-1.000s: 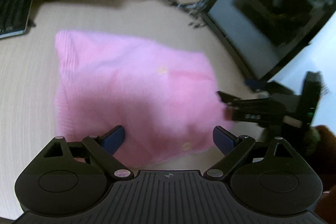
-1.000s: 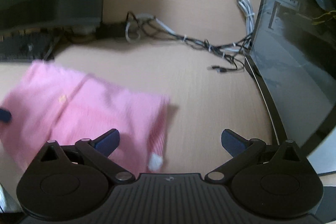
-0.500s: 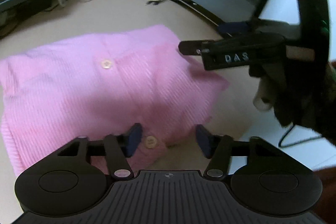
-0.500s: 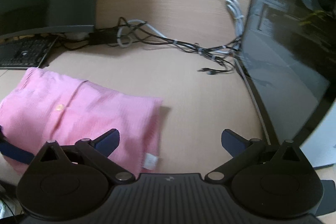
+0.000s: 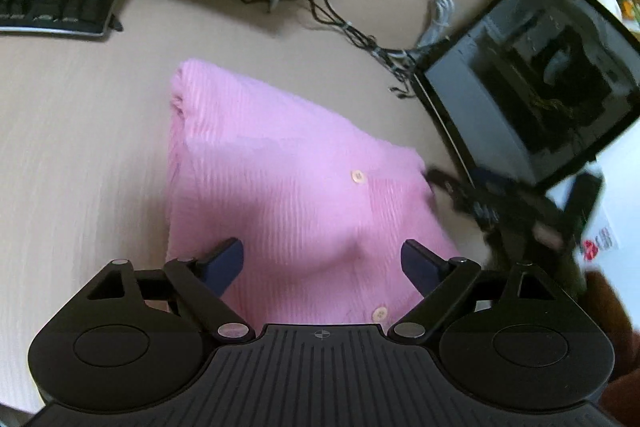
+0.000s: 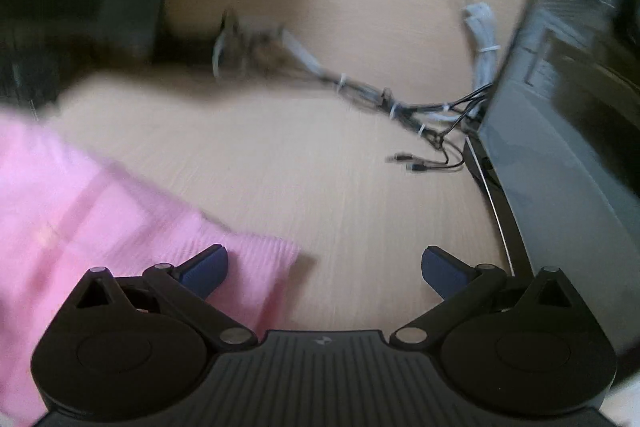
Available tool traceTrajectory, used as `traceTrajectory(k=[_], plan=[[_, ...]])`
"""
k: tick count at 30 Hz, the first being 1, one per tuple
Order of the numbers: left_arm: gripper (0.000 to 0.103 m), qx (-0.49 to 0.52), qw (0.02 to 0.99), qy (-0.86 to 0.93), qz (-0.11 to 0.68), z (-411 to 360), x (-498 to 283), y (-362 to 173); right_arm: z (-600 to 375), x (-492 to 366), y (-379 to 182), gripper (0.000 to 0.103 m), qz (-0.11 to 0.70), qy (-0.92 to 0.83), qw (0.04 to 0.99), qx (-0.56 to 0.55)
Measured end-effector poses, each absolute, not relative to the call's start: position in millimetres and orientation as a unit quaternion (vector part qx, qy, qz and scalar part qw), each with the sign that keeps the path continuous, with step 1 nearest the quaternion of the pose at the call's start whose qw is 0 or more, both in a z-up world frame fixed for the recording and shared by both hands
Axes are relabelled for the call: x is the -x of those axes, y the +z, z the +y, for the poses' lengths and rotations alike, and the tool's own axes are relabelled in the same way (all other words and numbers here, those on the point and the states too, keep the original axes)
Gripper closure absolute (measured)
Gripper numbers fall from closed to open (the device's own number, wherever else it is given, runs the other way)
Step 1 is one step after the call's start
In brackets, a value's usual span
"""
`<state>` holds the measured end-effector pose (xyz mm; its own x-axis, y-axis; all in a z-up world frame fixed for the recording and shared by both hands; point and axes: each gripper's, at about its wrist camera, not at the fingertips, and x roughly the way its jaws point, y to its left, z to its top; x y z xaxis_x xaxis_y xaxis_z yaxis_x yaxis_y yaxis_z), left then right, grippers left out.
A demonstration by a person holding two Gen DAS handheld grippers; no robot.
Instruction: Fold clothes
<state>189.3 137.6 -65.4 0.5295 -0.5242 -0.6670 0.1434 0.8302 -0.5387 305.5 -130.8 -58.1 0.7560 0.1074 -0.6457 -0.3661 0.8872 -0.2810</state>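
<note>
Hovering over folded pink shirt on desk: left gripper and right gripper, both wide open, holding nothing.

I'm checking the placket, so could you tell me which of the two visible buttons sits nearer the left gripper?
The lower button, just beside the left gripper; the other button lies farther up the pink garment.

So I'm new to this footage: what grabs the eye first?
The folded pink cardigan with pale buttons, lying mid-desk between the open fingers of the left gripper. Next, the glass-sided computer case at the right edge, with a tangle of cables trailing to it past the open right gripper.
</note>
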Motion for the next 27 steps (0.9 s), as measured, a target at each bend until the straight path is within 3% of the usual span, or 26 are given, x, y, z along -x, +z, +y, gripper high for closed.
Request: traceTrajectory(k=[4,10,16,22,27], plan=[[0.014,0.187,0.851,-0.206,0.445,132.0,-215.1,-72.7,-120.7,-284.8,-67.9,0.0,0.299,0.117,0.91,0.263],[0.013,0.164,0.869,-0.194,0.425,136.7,-269.8,-80.9,-134.2,-236.5,-66.3,0.0,0.332,0.132,0.906,0.227],[0.012,0.119,0.889,-0.185,0.403,122.7,-304.0,-72.2,-128.7,-191.3,-47.5,0.0,0.309,0.209,0.893,0.251],[0.012,0.145,0.888,-0.24,0.366,109.6,-307.3,-38.0,-138.0,-202.7,-11.2,0.0,0.282,0.228,0.92,0.147],[0.012,0.148,0.869,-0.289,0.373,68.8,-334.7,-47.7,-119.8,-223.7,-50.2,0.0,0.312,0.179,0.914,0.189]])
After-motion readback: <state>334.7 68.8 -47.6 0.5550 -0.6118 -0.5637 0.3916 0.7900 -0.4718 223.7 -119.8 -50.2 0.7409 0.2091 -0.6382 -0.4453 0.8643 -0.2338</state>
